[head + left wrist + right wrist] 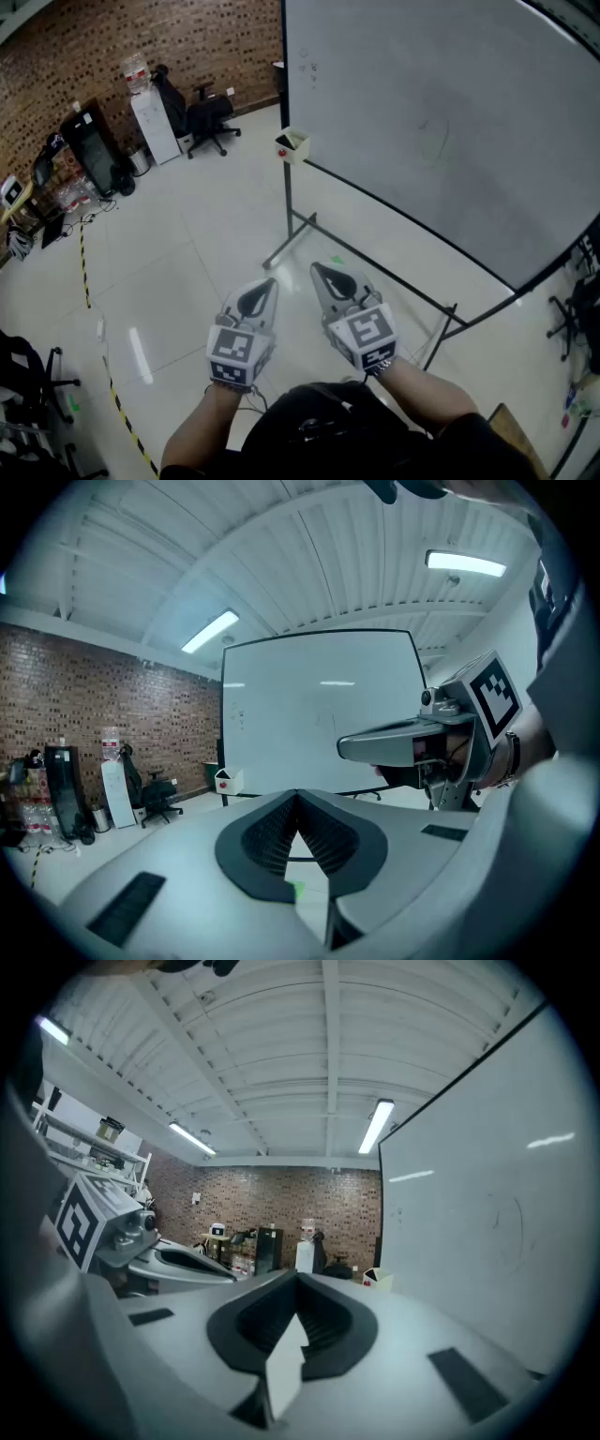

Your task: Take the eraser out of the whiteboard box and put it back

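Whiteboard box (293, 144) well ahead of us, both grippers closed on nothing.
We held the left gripper (270, 283) and the right gripper (316, 269) side by side in front of us, close to level, each with its jaws pressed together and nothing between them. The box hung at the left edge of the whiteboard (441, 122), well apart from both grippers, with a red spot on its side. We could not make out the eraser inside it. An office chair (211, 117) and a water dispenser (153, 120) stood by the brick wall (112, 37) beyond.
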{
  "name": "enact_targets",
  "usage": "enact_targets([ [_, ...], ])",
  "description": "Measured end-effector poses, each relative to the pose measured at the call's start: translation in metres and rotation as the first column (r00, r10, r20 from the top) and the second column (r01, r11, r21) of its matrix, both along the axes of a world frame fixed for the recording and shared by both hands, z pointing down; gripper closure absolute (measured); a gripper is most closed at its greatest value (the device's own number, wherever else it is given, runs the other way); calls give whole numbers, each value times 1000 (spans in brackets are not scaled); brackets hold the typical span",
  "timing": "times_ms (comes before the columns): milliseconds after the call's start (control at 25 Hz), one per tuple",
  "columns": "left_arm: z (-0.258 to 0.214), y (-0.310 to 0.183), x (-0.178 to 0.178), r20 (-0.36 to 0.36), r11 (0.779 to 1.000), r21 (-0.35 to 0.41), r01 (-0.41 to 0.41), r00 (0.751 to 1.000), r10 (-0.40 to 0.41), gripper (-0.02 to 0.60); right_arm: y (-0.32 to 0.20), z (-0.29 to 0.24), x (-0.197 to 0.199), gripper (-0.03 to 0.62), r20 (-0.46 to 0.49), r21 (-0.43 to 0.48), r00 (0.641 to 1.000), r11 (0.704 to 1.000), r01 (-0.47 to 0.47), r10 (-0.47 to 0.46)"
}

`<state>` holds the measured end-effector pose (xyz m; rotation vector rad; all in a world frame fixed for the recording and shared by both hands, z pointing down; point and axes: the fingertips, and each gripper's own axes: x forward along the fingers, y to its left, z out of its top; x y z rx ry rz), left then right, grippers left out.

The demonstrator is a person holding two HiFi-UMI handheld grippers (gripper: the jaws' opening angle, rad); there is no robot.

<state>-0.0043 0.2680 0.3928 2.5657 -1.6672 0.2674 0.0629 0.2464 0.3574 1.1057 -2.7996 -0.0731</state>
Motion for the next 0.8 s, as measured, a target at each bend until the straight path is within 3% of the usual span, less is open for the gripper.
enact_targets([
  [440,10,-23,-18,-24,999,-27,28,999,-29,581,-27,9,-15,568,-16,-26,1000,999,20,-21],
  [800,25,-90,-30,3,996,-70,49,999,-49,581,-100,25,-22,568,16,-70,999,997,32,-31],
])
